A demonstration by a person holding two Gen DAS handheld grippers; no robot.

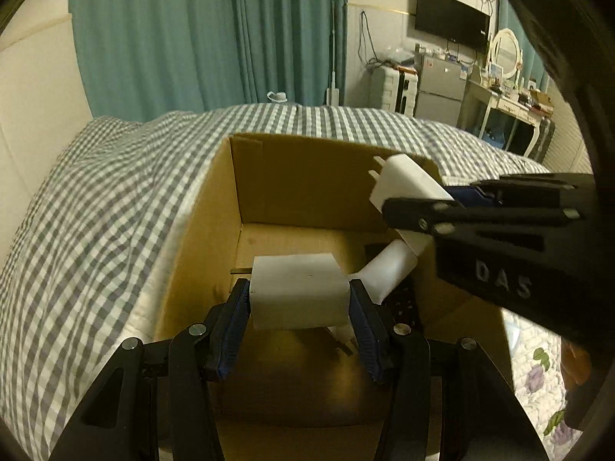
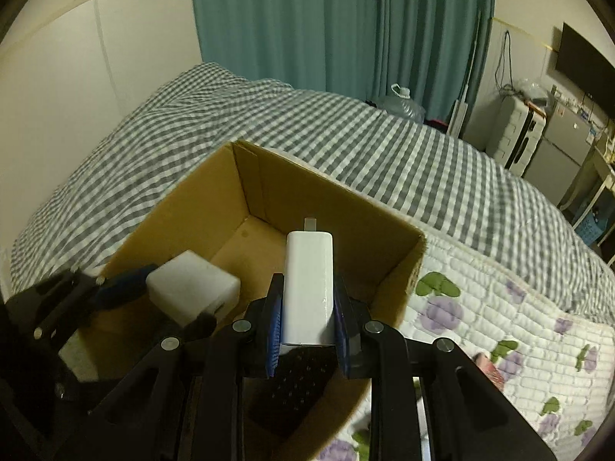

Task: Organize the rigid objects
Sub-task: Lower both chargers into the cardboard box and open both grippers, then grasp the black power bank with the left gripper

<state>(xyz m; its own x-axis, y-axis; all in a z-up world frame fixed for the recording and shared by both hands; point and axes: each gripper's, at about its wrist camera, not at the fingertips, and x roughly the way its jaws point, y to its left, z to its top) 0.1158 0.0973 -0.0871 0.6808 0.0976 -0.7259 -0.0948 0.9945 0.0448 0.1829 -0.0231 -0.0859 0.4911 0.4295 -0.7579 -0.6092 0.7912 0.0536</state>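
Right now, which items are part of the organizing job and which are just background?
Job items:
- white block in left gripper
- white charger in right gripper
- cardboard box
- white adapter and a black item already in the box

Background:
- checkered blanket
- floral quilt
- teal curtains
- TV

Left tool (image 1: pixel 300 299) and right tool (image 2: pixel 307 322) each clamp something, angled toward each other.

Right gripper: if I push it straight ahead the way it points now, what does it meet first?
Probably the box's far wall. The right gripper holds a white charger with its prongs leading, aimed over the open box toward that wall; the prongs would touch first. Depth is unclear.
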